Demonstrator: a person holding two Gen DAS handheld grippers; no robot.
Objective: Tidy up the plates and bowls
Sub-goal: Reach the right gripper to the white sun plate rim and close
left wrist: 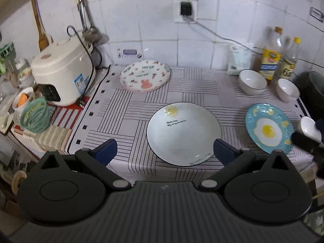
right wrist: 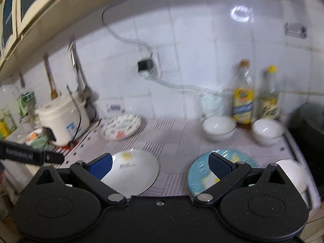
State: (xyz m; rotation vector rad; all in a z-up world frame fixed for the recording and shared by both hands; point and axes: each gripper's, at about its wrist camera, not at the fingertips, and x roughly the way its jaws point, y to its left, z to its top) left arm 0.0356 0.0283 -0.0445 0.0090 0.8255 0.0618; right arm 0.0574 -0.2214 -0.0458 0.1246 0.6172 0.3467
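Observation:
A white sun-print plate (left wrist: 183, 133) lies at the front middle of the striped cloth (left wrist: 125, 109). My left gripper (left wrist: 165, 150) is open just before its near rim. At the back left rests a strawberry-print plate (left wrist: 144, 75). A blue fried-egg plate (left wrist: 269, 128) lies at the right, with a small white bowl (left wrist: 308, 128) beside it. Two white bowls (left wrist: 252, 81) (left wrist: 287, 90) stand at the back right. My right gripper (right wrist: 161, 167) is open above the front edge, between the sun plate (right wrist: 131, 172) and the egg plate (right wrist: 199, 171); this view is blurred.
A white rice cooker (left wrist: 62, 73) and a green basket (left wrist: 36, 115) stand left of the cloth. Two oil bottles (left wrist: 270, 56) (left wrist: 289, 59) and a white bag (left wrist: 239, 59) line the tiled wall at the back right. A dark pot (left wrist: 311, 93) sits at the far right.

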